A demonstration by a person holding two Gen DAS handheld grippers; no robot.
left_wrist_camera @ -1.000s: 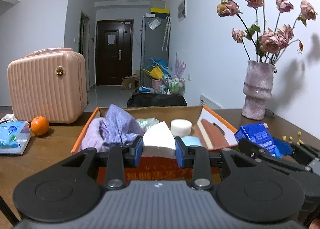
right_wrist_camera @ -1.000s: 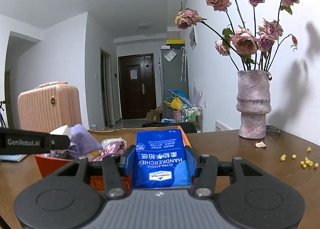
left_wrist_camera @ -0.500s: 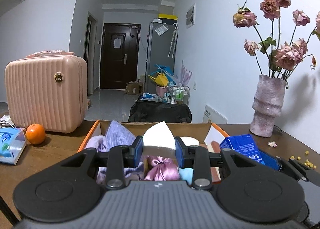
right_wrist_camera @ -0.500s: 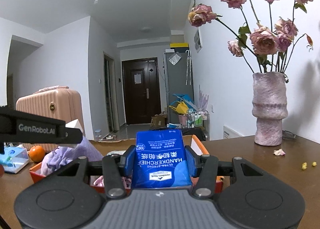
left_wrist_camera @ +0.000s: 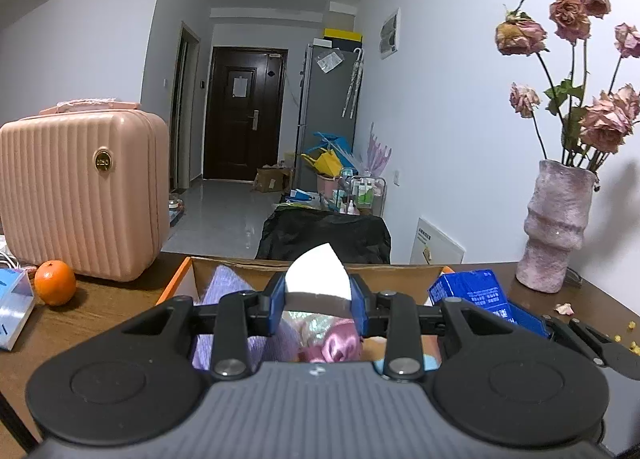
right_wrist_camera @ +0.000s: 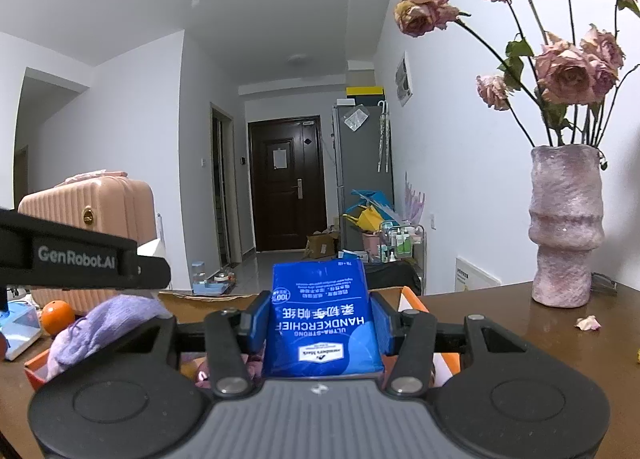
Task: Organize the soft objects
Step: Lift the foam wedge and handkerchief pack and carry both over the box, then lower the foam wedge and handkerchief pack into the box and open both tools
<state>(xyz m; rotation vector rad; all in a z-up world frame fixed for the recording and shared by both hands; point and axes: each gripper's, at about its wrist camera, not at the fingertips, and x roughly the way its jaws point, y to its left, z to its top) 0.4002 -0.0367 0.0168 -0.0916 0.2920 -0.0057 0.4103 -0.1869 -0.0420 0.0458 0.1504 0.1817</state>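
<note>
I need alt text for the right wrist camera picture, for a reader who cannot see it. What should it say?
The right gripper is shut on a blue handkerchief tissue pack, held over an orange cardboard box that holds a lilac cloth. Right of it, a pink vase of dried roses stands on the brown table; a pink suitcase is at left.

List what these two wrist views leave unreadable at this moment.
- Cardboard box floor, left wrist view: the left tool and its white sponge wedge cover it.
- Same box, right wrist view: the blue handkerchief pack in the right tool blocks it.
- Pale blue tissue box, left wrist view: cut off by the frame edge.
- Bottles on the hallway cart: too small.
</note>
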